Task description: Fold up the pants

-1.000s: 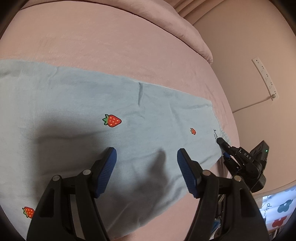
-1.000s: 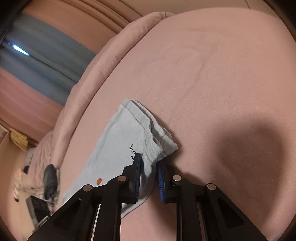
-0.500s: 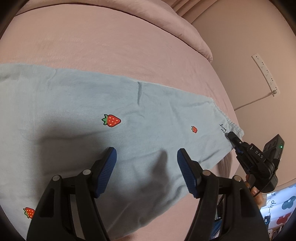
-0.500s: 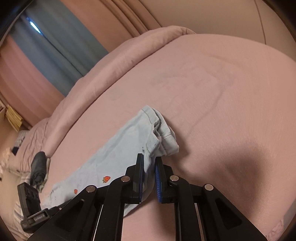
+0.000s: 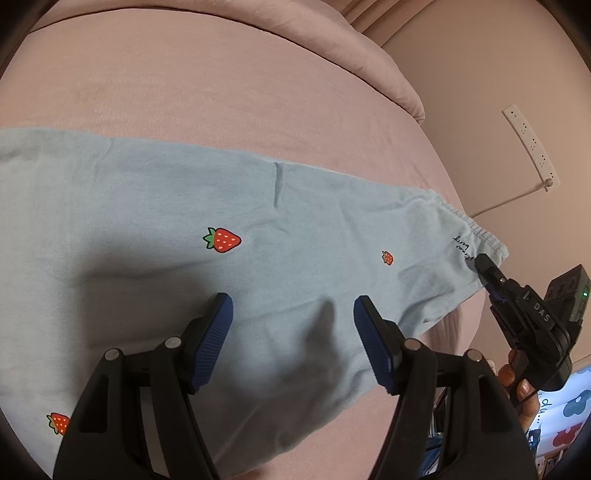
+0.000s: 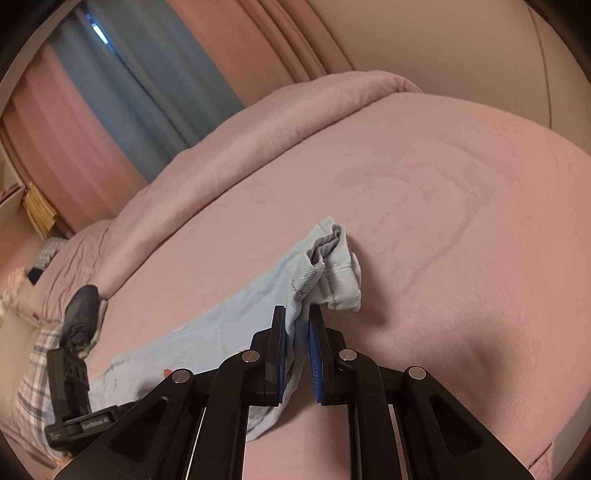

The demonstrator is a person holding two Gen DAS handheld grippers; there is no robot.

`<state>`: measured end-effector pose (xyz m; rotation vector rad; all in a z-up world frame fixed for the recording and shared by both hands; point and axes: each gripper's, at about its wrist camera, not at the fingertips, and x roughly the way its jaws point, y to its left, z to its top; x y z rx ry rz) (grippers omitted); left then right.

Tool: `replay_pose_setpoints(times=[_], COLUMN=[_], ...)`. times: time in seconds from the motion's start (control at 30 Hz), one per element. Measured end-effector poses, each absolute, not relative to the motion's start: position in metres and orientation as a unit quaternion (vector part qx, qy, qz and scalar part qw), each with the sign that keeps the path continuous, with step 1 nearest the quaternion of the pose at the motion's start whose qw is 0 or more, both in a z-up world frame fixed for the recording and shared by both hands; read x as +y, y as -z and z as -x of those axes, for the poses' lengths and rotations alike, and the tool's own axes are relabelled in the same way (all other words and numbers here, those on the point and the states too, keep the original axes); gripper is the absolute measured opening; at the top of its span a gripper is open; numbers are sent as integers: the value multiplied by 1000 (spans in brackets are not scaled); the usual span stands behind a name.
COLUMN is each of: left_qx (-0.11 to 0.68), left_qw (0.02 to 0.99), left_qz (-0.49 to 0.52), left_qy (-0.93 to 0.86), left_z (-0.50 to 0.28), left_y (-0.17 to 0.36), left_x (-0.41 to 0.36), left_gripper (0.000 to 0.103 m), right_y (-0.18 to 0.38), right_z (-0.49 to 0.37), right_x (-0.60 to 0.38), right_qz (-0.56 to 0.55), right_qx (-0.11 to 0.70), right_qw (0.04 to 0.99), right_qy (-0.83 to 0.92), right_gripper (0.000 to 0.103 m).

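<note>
Light blue pants (image 5: 155,206) with red strawberry prints lie flat across the pink bed. My left gripper (image 5: 293,312) is open, hovering just above the middle of the pants. My right gripper (image 6: 297,314) is shut on the pants' waistband end (image 6: 332,273), lifting it off the bed so the fabric bunches. In the left wrist view the right gripper (image 5: 484,264) pinches the waistband corner at the far right, by the black script print.
The pink bed sheet (image 5: 221,92) spreads all round, with a rolled duvet (image 5: 332,33) along the far edge. A wall with a white power strip (image 5: 528,142) stands at right. A dark bundle (image 6: 83,306) and checked cloth (image 6: 33,376) lie at the bed's left end.
My right gripper has pulled the waistband end outward and lifted it, stretching the pants longer to the right. My left gripper has stayed open in place.
</note>
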<state>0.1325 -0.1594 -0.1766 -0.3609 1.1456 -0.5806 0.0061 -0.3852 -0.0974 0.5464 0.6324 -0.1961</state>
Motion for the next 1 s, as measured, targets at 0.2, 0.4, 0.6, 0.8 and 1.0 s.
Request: replay_pose_setpoints(times=[0.2,0.4,0.6,0.8,1.0], left_qx=[535,540,539,535,523], left_qw=[777,761,747,738,732], left_qz=[185,226,265,286,310], left_qy=[273,278,284,294,307], left_z=[-136,-142,-141,-134,-131], left_y=[178,180,181,175,164], left_x=[-154,-142,-131,-122,-114], left_gripper=[68,68,69,75,75], right_y=[83,77,75,77,82], right_z=[-10,-17,-24,-30,-34], right_x=[-365,-346,-328,-310,-292], right_qz=[-236,-213,-196,-178,-161], right_qx=[301,304,313,326,340], right_qw=[921,927,929,928,926], right_qy=[69,44,17,-3,-26], right_gripper=[15,15,15,15,15])
